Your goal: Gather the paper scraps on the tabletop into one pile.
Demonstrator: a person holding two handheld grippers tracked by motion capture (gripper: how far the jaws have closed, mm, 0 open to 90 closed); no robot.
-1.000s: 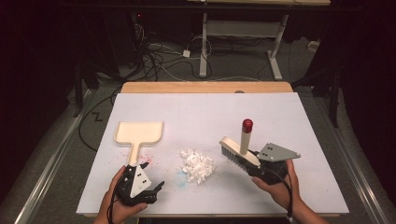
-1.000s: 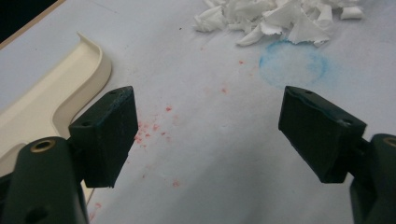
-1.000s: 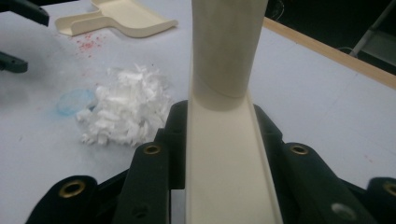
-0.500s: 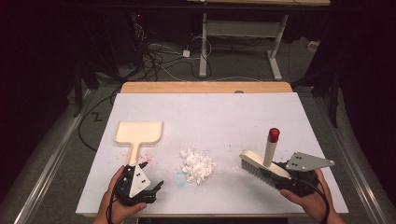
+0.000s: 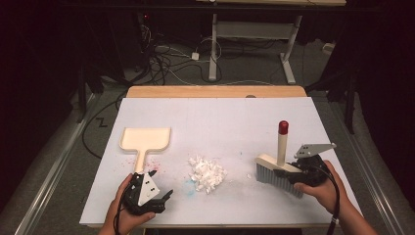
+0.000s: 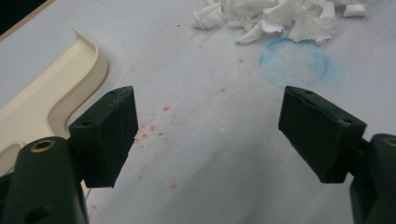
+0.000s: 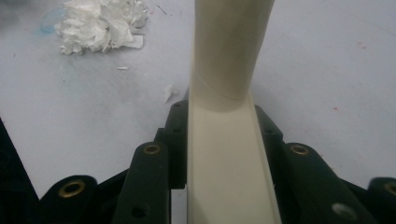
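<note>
1. The right claw (image 5: pixel 293 177) was clenched on the cream brush (image 5: pixel 274 169), held at the table's (image 5: pixel 220 117) right side, its red-tipped handle upright.
2. The left claw (image 5: pixel 164 198) hung released near the front edge, just beside the dustpan (image 5: pixel 146 139) handle.
3. Shredded white paper (image 5: pixel 206 174) lay between them.

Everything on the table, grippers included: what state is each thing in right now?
Left gripper: open, empty, hovering beside the dustpan handle.
Right gripper: shut on the brush.
Brush: held, bristles down, handle upright.
Dustpan: lying flat, empty.
Paper scraps: piled, unswept.
Table: stained red and blue.
</note>
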